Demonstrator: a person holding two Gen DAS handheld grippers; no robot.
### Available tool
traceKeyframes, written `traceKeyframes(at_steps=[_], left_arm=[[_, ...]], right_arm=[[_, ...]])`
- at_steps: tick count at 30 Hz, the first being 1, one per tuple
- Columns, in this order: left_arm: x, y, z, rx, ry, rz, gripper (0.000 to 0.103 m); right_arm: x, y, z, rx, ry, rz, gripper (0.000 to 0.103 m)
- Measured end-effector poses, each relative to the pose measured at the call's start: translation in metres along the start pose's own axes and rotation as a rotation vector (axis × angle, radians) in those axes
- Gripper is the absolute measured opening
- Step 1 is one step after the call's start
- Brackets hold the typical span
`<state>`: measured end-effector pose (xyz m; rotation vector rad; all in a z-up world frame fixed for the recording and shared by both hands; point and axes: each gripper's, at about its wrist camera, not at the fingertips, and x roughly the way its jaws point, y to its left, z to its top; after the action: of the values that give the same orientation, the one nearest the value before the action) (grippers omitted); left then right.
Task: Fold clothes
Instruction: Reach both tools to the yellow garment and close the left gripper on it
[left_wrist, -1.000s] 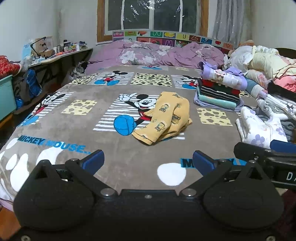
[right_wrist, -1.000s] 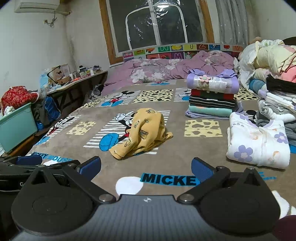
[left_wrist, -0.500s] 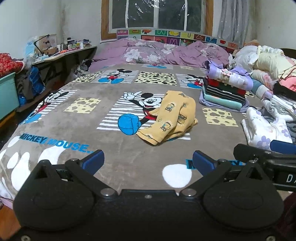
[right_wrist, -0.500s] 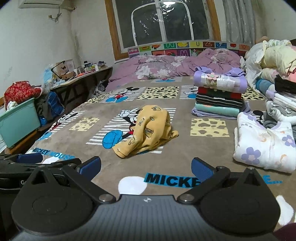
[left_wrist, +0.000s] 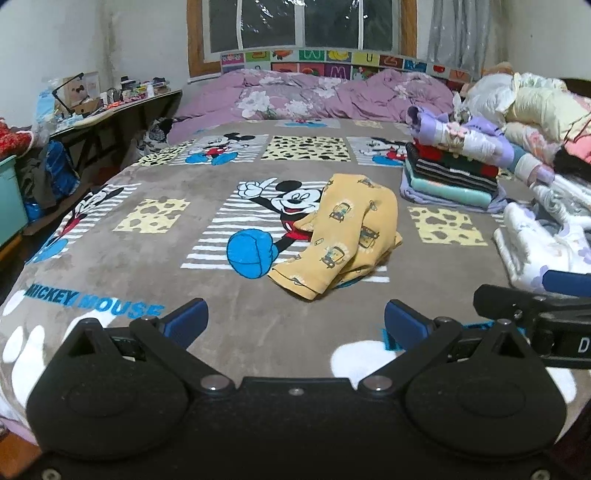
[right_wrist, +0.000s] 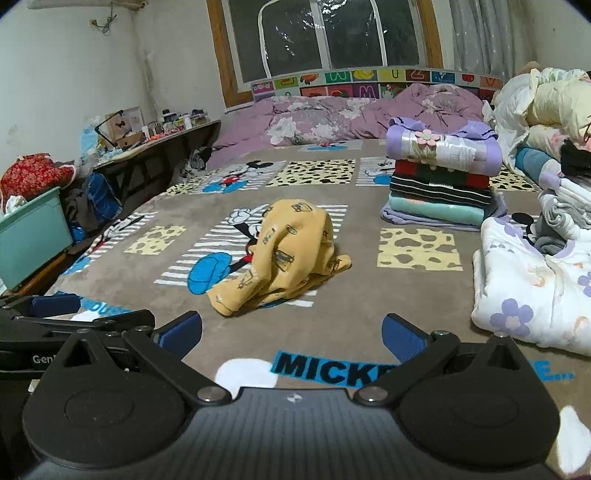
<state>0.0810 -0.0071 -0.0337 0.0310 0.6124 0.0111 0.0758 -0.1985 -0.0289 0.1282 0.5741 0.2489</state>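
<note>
A crumpled yellow printed garment (left_wrist: 341, 236) lies in the middle of the brown Mickey Mouse blanket (left_wrist: 155, 192); it also shows in the right wrist view (right_wrist: 284, 254). My left gripper (left_wrist: 295, 323) is open and empty, low over the blanket's near edge, short of the garment. My right gripper (right_wrist: 291, 334) is open and empty beside it, also short of the garment. Each gripper shows at the edge of the other's view.
A stack of folded clothes (right_wrist: 441, 181) stands at the back right. A white floral garment (right_wrist: 532, 291) and a loose laundry pile (left_wrist: 532, 122) lie on the right. A purple duvet (left_wrist: 314, 96) lies at the head. A cluttered desk (right_wrist: 147, 144) and teal bin (right_wrist: 33, 236) stand left.
Both grippers have moved forward toward the yellow garment, which looks larger and nearer. Both stay open. The garment has not moved.
</note>
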Motion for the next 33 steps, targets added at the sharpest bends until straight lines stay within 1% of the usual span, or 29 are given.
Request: traceKeyframes(at_steps=[5, 11, 13, 14, 16, 19, 24, 28, 30, 33], left_arm=[[0.027, -0.004, 0.006, 0.027, 0.029, -0.012, 0.103], [0.06, -0.008, 0.014, 0.052, 0.035, -0.042, 0.103], [0.071, -0.006, 0.016, 0.031, 0.022, -0.105, 0.103], [0.077, -0.006, 0.017, 0.022, 0.032, -0.132, 0.103], [0.088, -0.006, 0.021, 0.013, 0.065, -0.148, 0.103], [0.103, -0.009, 0.029, 0.002, 0.085, -0.154, 0.103], [0.121, -0.016, 0.049, 0.021, 0.048, -0.163, 0.103], [0.143, -0.018, 0.07, -0.002, 0.037, -0.176, 0.101], [0.153, -0.02, 0.079, -0.016, 0.033, -0.18, 0.101], [0.171, -0.023, 0.091, -0.041, 0.04, -0.198, 0.097]], right_arm=[[0.029, -0.014, 0.001, 0.011, 0.022, -0.014, 0.103], [0.065, -0.032, -0.001, 0.037, 0.045, -0.018, 0.103], [0.076, -0.038, -0.005, 0.049, 0.04, -0.022, 0.103], [0.082, -0.041, -0.007, 0.056, 0.034, -0.024, 0.103], [0.091, -0.047, -0.016, 0.078, 0.02, -0.025, 0.103], [0.103, -0.055, -0.029, 0.104, -0.005, 0.017, 0.103], [0.118, -0.063, -0.038, 0.114, -0.033, 0.069, 0.103], [0.125, -0.069, -0.039, 0.129, -0.045, 0.117, 0.103], [0.129, -0.073, -0.041, 0.157, -0.032, 0.136, 0.103], [0.139, -0.08, -0.046, 0.211, -0.015, 0.148, 0.103]])
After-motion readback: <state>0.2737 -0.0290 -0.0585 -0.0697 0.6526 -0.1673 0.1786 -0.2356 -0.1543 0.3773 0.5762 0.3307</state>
